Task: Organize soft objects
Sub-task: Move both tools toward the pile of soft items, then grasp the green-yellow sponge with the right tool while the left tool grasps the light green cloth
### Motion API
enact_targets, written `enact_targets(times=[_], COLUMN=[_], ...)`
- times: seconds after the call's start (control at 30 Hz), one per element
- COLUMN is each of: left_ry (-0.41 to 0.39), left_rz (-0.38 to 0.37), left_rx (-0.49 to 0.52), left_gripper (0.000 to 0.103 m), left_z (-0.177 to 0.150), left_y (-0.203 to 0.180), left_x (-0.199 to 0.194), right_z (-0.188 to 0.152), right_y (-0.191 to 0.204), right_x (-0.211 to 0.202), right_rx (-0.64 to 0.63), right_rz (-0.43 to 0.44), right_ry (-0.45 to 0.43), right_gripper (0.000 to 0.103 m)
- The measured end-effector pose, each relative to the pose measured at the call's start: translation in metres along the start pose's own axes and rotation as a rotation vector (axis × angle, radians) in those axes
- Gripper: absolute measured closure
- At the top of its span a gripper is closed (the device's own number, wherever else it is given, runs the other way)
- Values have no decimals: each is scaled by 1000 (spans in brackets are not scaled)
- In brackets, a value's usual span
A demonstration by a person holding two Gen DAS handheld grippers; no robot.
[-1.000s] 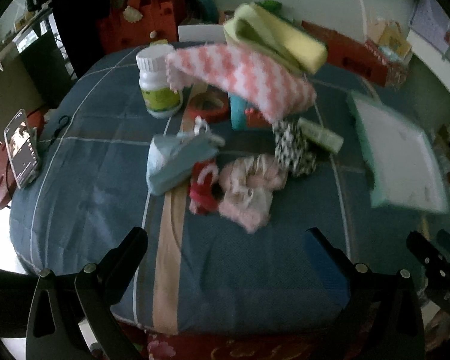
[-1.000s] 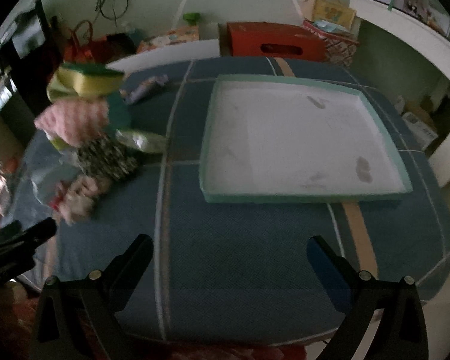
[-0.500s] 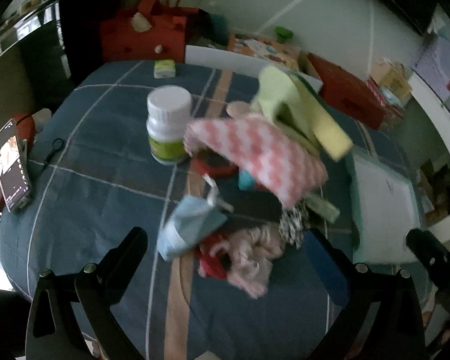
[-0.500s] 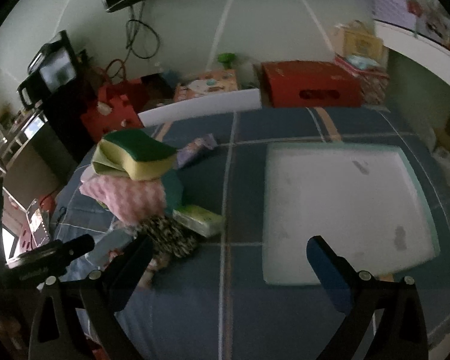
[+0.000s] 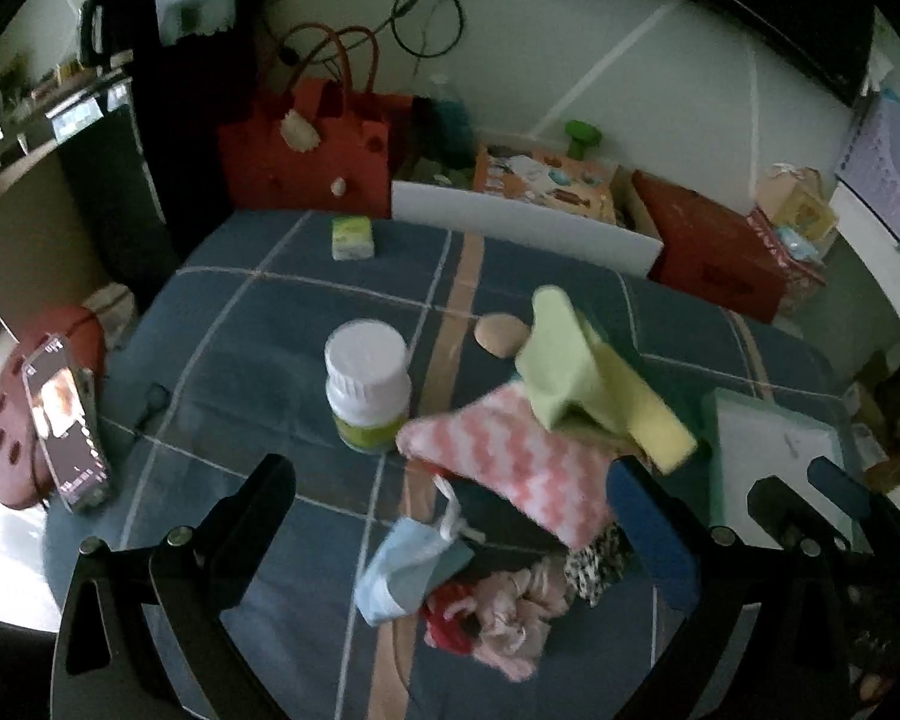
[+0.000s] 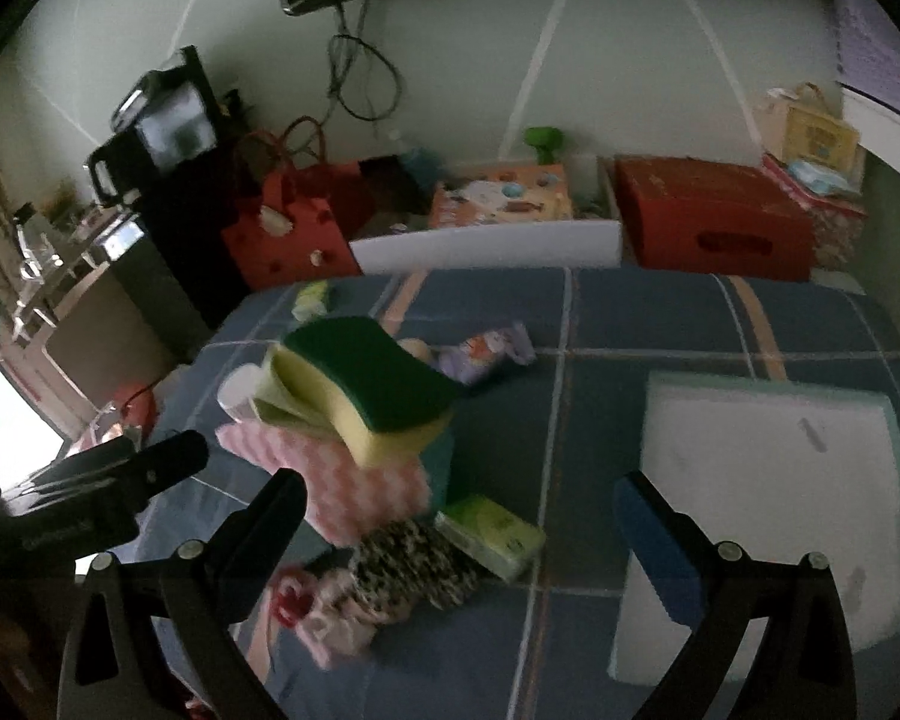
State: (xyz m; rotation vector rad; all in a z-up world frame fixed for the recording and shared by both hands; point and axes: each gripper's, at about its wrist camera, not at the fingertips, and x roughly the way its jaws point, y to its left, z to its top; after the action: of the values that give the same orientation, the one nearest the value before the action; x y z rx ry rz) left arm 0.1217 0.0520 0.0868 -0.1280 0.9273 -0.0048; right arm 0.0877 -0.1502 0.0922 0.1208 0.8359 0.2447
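On a table covered by a blue plaid cloth [image 5: 258, 324], a heap of soft things sits near the centre. Topping the heap is a yellow sponge with a green scrubbing face [image 6: 372, 390], which rests on a pink-and-white zigzag cloth [image 5: 510, 456]. Toward six o'clock from the cloth lie a light blue face mask [image 5: 408, 564], a pink scrunchie [image 5: 510, 606] and a black-and-white patterned pouch [image 6: 414, 564], all close together. A white-capped bottle [image 5: 366, 384] stands upright at nine o'clock from the heap. An empty white tray with a teal rim [image 6: 768, 480] lies at three o'clock, apart from the pile. Both tools hang above the table holding nothing: the left gripper [image 5: 450, 516] has its fingers spread wide, and the right gripper [image 6: 462, 528] is likewise wide apart.
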Motion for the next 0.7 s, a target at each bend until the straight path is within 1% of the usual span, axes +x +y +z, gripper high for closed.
enact_targets(times=[0.1, 0.27, 0.43, 0.57, 0.7], left_ry=[-4, -11, -28, -27, -15], left_rz=[30, 59, 36, 32, 27], left_rx=[-23, -43, -56, -73, -108], left_gripper=[0, 0, 0, 0, 0], left_z=[9, 20, 23, 22, 13], left_y=[3, 2, 1, 3, 12], left_x=[3, 14, 24, 30, 34], right_z=[6, 9, 3, 0, -2], right_y=[5, 2, -3, 0, -3], right_x=[11, 35, 49, 59, 63], right_rx=[-21, -2, 43, 35, 56], right_rz=[21, 39, 107, 117, 121], right_ry=[5, 13, 18, 27, 20], right_gripper=[0, 0, 0, 0, 0])
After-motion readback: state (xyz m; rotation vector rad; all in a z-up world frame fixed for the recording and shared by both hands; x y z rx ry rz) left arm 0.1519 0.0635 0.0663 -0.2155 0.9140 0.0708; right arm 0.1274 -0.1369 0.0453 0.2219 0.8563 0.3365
